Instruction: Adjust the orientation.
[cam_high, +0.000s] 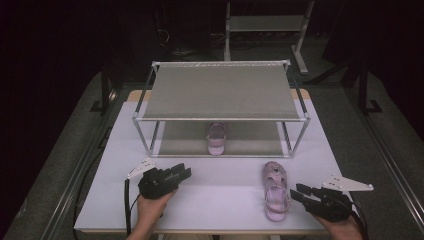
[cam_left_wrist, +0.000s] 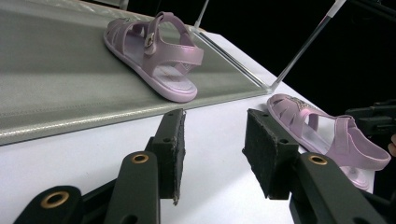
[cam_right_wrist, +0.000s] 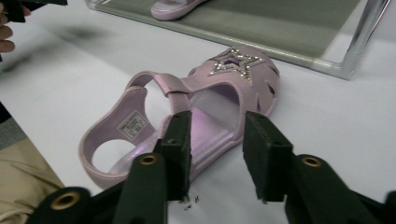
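Note:
A pink sandal with a star on its toe lies on the white table, toe toward the rack. Its mate stands on the rack's lower shelf. My right gripper is just right of the table sandal, near its heel. In the right gripper view the jaws stand apart with the sandal's side edge beyond them, and the pads do not press it. My left gripper rests open at the front left with nothing between its pads, pointing toward both sandals.
The two-tier metal rack takes up the back half of the table, its top shelf bare. A second metal frame stands on the floor behind. The table's front edge is close under both hands.

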